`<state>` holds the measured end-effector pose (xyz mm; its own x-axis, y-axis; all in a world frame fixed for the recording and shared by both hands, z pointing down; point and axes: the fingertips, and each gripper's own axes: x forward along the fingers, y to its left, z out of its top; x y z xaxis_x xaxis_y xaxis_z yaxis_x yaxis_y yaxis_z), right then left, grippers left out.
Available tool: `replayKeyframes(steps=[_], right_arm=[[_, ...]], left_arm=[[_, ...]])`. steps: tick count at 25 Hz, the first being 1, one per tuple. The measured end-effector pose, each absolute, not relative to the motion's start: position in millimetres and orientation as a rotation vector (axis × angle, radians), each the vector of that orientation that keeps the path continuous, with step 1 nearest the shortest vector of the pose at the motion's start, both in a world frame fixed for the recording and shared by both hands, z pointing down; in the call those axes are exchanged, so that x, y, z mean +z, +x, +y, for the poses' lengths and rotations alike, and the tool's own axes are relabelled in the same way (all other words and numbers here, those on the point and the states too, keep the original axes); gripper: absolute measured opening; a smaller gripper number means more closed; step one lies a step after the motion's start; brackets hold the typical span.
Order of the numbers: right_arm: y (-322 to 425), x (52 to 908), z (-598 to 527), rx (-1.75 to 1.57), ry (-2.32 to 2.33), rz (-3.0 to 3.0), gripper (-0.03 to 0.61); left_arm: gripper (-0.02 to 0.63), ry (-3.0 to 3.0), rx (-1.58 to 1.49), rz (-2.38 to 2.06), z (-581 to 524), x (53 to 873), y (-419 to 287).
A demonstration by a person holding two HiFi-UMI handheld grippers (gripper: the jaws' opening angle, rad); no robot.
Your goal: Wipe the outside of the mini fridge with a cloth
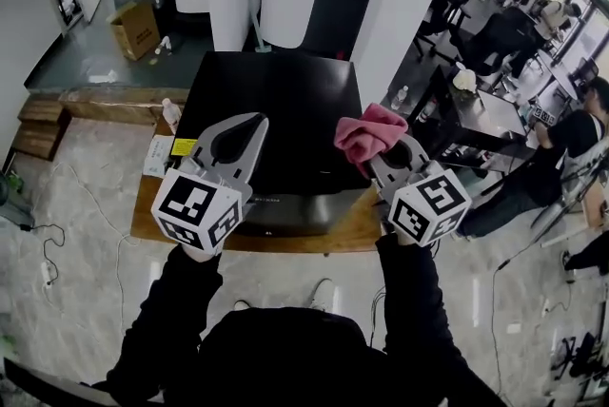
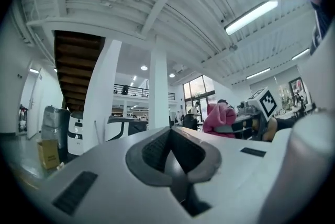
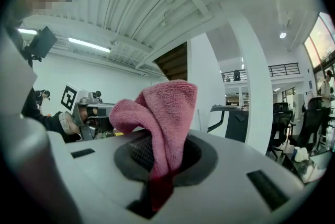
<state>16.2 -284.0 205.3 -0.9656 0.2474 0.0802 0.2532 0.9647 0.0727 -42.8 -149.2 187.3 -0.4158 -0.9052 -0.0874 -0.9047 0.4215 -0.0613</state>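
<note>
Fridge comes first by bulk: the black, box-shaped mini fridge (image 1: 276, 101) with a glossy top and grey front stands on a low wooden tabletop (image 1: 147, 210) directly below us, which puts its top and front faces closest to hand.

We hold both tools raised above the near edge of it, tipped upward, so each gripper view looks at ceiling and pillars, not at the fridge. Neither tool touches the fridge, as far as we can judge.

The right tongs (image 1: 381, 150) (image 3: 165, 149) are closed on a pink terry cloth (image 1: 369, 133) (image 3: 157, 108). They pinch it near a fold, so a loose bunch stands proud of the tips. We judge that this leaves soft fabric, not hard plastic, to meet the fridge's surface.

The left tongs (image 1: 255, 122) (image 2: 169, 133) are closed with nothing between them. They sit just beside the right pair, over the left half of the fridge top. We take it they are kept free to steady the fridge if needed.

The cloth is in the air, so wiping contact is not yet made. Lowering the right tool onto the glossy top looks like the natural start.
</note>
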Motion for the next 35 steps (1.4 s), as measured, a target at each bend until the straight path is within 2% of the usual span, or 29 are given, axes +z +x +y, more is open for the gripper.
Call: replayKeyframes(steps=[3, 12, 25, 35], right_arm=[[13.2, 209.0, -313.7, -0.128, -0.4, -3.042, 0.057], [16.2, 258.8, -389.5, -0.054, -0.471, -2.99, 0.057], [27.8, 328.3, -395.7, 0.098, -0.654, -3.058, 0.057], [20.7, 366.4, -411.4, 0.19, -0.685, -3.078, 0.055]], left_arm=[[0.006, -1.683, 0.087, 2.535, -175.1, 184.6, -32.6], [0.006, -1.683, -0.005, 2.626, -239.1, 235.3, -24.7], [0.006, -1.983, 0.156, 2.386, -288.6, 227.3, 6.9], [0.006, -2.282, 0.062, 2.168, -349.8, 244.9, 38.2]])
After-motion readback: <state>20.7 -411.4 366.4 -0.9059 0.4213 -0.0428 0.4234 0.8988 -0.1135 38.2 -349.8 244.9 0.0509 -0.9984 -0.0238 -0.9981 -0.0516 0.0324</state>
